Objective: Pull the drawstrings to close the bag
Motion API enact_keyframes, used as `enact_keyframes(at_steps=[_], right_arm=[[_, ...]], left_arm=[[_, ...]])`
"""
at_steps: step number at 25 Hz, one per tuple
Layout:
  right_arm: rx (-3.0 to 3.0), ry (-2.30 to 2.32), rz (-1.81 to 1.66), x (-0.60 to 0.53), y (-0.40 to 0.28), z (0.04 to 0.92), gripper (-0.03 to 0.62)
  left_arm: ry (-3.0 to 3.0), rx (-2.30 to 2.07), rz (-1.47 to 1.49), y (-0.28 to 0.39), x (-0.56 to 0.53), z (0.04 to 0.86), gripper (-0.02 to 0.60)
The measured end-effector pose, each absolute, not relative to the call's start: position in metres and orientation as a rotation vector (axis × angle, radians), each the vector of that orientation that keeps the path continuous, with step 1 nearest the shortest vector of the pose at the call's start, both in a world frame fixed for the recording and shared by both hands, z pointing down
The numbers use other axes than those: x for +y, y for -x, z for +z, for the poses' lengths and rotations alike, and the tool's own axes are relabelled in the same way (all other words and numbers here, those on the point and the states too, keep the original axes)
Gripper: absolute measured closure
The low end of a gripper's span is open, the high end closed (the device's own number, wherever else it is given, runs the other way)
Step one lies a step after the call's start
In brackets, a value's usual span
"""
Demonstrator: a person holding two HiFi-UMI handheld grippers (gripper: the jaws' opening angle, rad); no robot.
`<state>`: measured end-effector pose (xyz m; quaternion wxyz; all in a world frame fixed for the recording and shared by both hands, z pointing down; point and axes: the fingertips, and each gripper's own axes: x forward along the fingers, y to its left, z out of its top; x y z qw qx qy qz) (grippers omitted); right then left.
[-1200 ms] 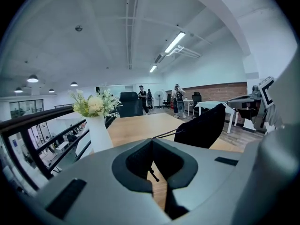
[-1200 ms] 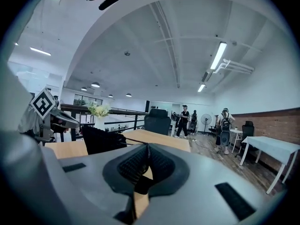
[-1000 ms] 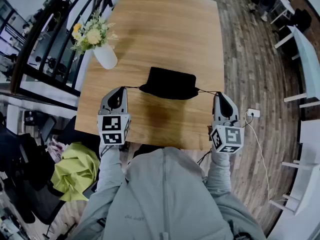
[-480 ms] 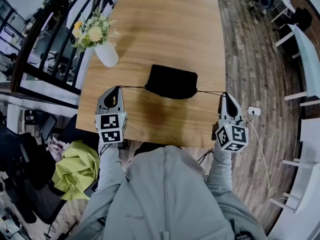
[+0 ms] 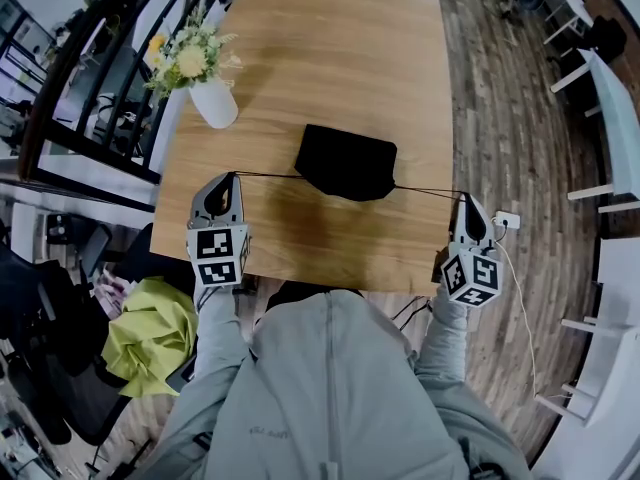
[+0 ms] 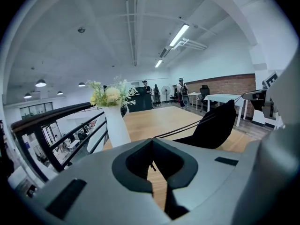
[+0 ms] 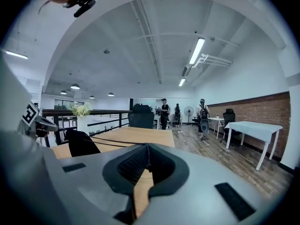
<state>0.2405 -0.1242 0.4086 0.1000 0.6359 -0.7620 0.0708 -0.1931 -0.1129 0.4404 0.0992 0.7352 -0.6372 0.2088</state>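
The black bag (image 5: 345,163) lies flat on the wooden table (image 5: 330,38). It's about halfway between the left and right edges, and closer to the near edge than the far one. A thin cord comes out of each side of it at the near end, and both cords are pulled tight and nearly straight.

The left gripper (image 5: 232,176) is over the table by the near left corner, with its tips pointing toward the far edge. Its jaws are squeezed fully together on the left drawstring (image 5: 268,175), which runs from the tips across to the bag's left side. The left gripper view shows the same thing: no gap between the jaws, just the cord leading off to the bag. The bag itself sits ahead and to the right, well apart from the tips.

The right gripper (image 5: 467,197) is a bit different. Its tips hang just past the table's right edge, near the near right corner, so it's over the plank floor (image 5: 520,118) rather than the tabletop. Its jaws are clamped together too, on the right drawstring (image 5: 430,190), which stretches over the right edge back to the bag. In the right gripper view the bag is off to the left, again well clear of the jaws. So the bag sits between the two grippers and touches neither; only the cords link them.

There's also a white vase (image 5: 213,106) of flowers (image 5: 190,58) by the left edge, farther back than the bag and apart from it.
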Motion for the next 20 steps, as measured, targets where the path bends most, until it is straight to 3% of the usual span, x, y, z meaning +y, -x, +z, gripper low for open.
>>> enact_keyframes(at_steps=[20], right_arm=[[-2.170, -1.937, 0.222, -0.108, -0.277, 0.422, 0.571]], left_arm=[[-2.117, -1.876, 0.633, 0.211, -0.098, 0.460, 0.554]])
